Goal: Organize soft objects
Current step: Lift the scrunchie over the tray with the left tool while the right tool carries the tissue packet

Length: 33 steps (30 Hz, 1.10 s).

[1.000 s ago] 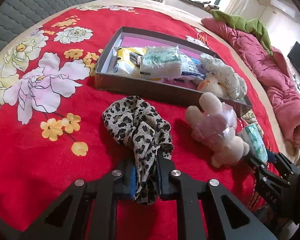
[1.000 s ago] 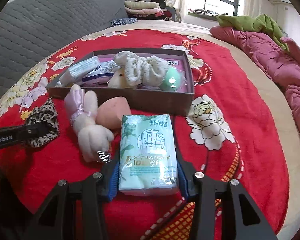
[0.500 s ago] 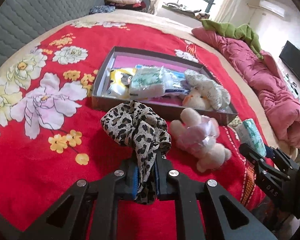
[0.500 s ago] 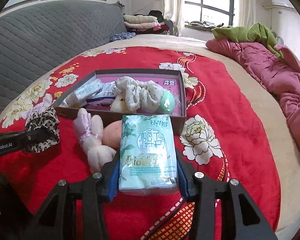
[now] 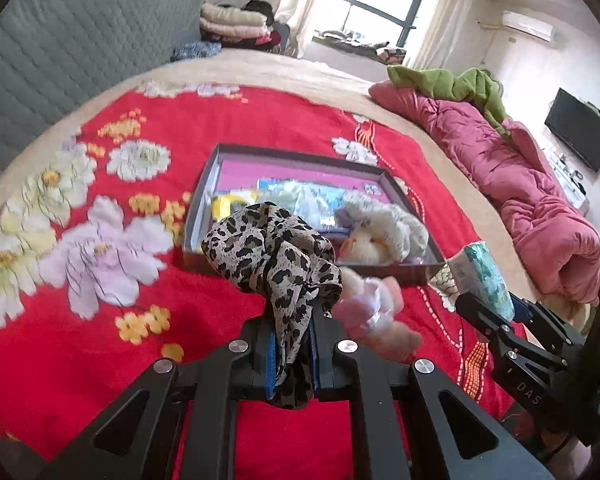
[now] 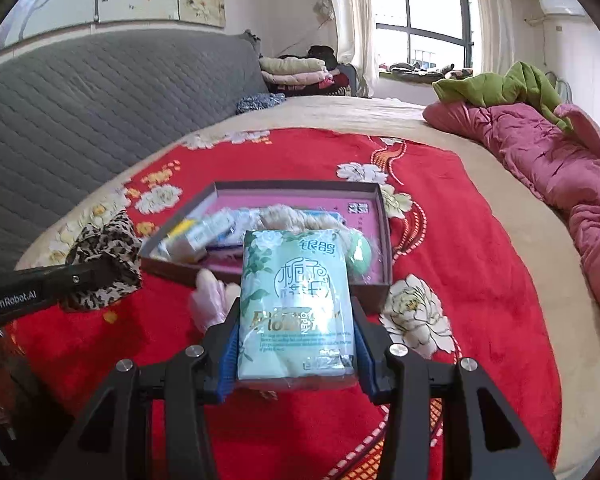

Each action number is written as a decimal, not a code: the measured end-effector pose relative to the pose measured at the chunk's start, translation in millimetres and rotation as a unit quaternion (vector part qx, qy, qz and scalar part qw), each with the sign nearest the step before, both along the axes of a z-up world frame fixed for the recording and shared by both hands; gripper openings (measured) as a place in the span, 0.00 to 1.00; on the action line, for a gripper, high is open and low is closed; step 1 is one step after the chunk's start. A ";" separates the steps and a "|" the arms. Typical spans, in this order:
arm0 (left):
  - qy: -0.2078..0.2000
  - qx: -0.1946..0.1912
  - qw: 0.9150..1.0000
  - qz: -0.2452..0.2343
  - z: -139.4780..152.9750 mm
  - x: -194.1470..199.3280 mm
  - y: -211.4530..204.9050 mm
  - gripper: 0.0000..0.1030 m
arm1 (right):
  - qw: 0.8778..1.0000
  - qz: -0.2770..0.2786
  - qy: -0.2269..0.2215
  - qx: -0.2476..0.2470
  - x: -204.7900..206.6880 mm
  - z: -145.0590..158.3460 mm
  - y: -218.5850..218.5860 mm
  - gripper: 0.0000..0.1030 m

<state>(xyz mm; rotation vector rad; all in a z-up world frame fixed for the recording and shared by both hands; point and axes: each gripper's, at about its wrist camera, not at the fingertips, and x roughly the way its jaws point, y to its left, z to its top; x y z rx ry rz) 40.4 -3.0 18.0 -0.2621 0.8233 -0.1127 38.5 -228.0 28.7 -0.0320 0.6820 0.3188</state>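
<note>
A red floral bed cover (image 5: 80, 360) carries a brown box (image 6: 384, 236) of soft things; a pink plush toy (image 5: 374, 308) lies before it (blurred). The right gripper (image 6: 296, 354) clamps a tissue pack (image 6: 296, 304), the left gripper (image 5: 292, 354) pinches a leopard scrunchie (image 5: 272, 256)

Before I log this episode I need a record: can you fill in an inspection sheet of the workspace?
Surface: red floral blanket on a bed.
Job's things: leopard-print fabric scrunchie and mint-green tissue pack held; shallow brown cardboard box partly filled; pink plush toy lying outside it.
Clutter: nothing seen.
Grippers: left gripper shut on the scrunchie; right gripper shut on the tissue pack.
Cables: nothing seen.
Surroundings: grey quilted headboard, crumpled pink quilt, window.
</note>
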 end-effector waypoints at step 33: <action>-0.042 0.009 0.998 0.052 70.2 50.1 47.9 0.12 | 0.998 0.013 -0.052 0.042 46.8 57.5 36.2 0.46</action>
